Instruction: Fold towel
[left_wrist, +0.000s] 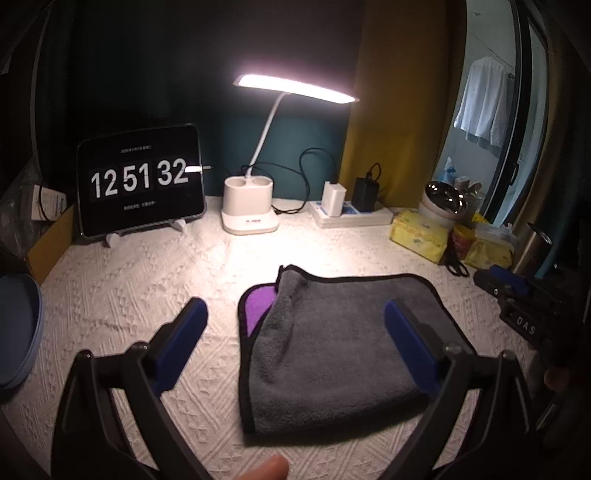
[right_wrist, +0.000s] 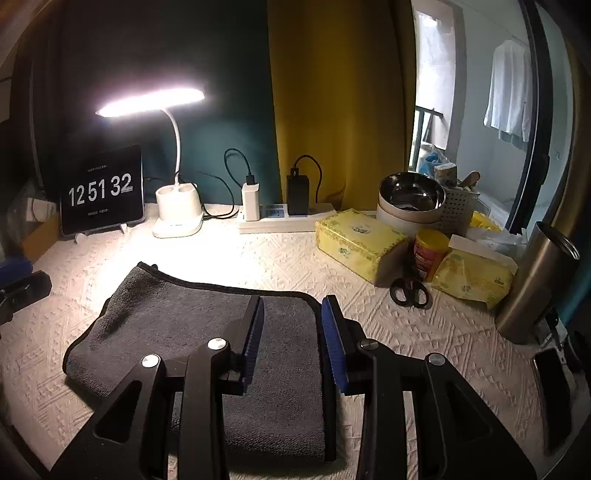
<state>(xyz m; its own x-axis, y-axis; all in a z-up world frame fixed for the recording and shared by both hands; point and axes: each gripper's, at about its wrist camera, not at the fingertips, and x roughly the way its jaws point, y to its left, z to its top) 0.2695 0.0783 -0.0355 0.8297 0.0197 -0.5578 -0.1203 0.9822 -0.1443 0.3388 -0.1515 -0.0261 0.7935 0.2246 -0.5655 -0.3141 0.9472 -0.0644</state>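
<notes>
So I'm looking at the towel (left_wrist: 332, 354) lying flat on the white textured tablecloth (left_wrist: 147, 280), right in front of both tools, and it's already doubled over at least once: grey plush side up, with a sliver of purple underside peeking out at the far left corner in the left wrist view. I'm reading it as thick microfibre, so soft, floppy and light, grippy rather than slippery, nothing fragile about it. It's going to sag and drape the second I lift it, so I'm planning to pinch it at the black-piped hem, ideally at two corners of the same edge so it hangs evenly. The left gripper (left_wrist: 295, 314) is hovering with its jaws spread wide, one blue pad out over bare cloth and the other over the towel's right half, holding nothing. The right gripper (right_wrist: 293, 310) is sitting low over the towel's right edge, jaws parted narrowly with the piped border showing in the gap; whether the pads are actually resting on the fabric I can't really tell from this angle, but it isn't clamping anything. Long axis is looking like it's running away from me toward the desk lamp (left_wrist: 251, 218), near short end pointing back at the grippers, though the fisheye is stretching things.
</notes>
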